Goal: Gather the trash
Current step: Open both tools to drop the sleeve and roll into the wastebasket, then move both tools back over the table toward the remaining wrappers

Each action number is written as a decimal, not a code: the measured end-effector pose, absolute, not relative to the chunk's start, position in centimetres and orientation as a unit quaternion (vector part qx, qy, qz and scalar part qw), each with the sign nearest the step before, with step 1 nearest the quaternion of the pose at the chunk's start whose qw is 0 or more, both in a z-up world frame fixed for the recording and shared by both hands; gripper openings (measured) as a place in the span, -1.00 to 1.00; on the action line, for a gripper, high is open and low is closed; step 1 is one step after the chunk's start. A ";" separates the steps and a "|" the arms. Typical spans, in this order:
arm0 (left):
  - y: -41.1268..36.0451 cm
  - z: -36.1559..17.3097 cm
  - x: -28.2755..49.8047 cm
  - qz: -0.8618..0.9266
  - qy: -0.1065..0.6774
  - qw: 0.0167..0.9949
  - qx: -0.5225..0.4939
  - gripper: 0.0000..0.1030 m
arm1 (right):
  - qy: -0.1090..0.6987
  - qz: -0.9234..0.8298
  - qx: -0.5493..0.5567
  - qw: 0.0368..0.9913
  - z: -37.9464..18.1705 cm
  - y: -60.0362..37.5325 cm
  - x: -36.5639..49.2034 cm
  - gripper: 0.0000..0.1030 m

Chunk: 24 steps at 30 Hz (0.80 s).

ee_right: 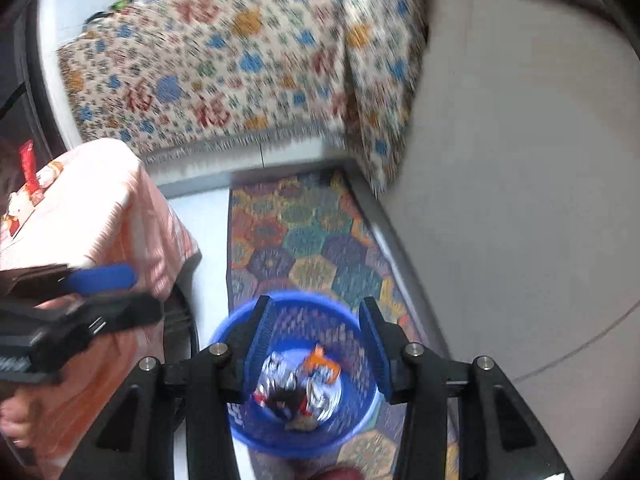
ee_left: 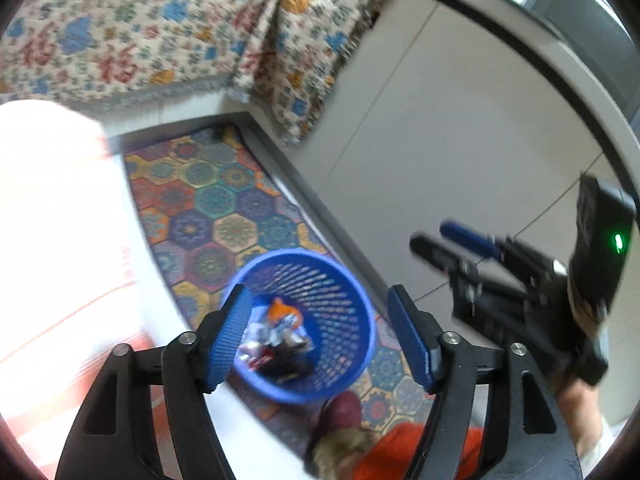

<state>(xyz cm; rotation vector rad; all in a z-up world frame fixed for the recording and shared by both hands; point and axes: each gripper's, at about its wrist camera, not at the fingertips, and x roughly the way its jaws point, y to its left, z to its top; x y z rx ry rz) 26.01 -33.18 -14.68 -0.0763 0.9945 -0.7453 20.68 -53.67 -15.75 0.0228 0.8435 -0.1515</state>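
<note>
Below open jaws, trash [ee_left: 276, 336] in basket [ee_left: 352, 292].

A round blue mesh basket [ee_left: 340, 320] stood upright on a rug of coloured hexagons [ee_left: 224, 216], near the rug's edge. Crumpled trash [ee_right: 298, 392] lay loose at its bottom: silvery foil-like wrappers, 1 orange scrap and some dark bits, possibly more wrappers, though blur hid the detail.
</note>
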 end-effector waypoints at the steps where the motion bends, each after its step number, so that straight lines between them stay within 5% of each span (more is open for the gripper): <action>1: -31.9 -14.2 25.7 -0.343 0.463 0.816 -0.033 0.50 | 0.399 -0.067 0.004 0.915 -14.9 -52.7 20.8 -0.11; 13: -5.3 -13.3 25.3 -0.108 0.448 0.887 -0.034 0.63 | 0.378 0.127 -0.025 0.917 -12.1 -33.1 23.6 -0.05; 24: 4.2 -13.1 32.9 -0.077 0.407 0.907 -0.079 0.63 | 0.403 0.187 -0.015 0.896 -12.4 -20.2 26.0 -0.05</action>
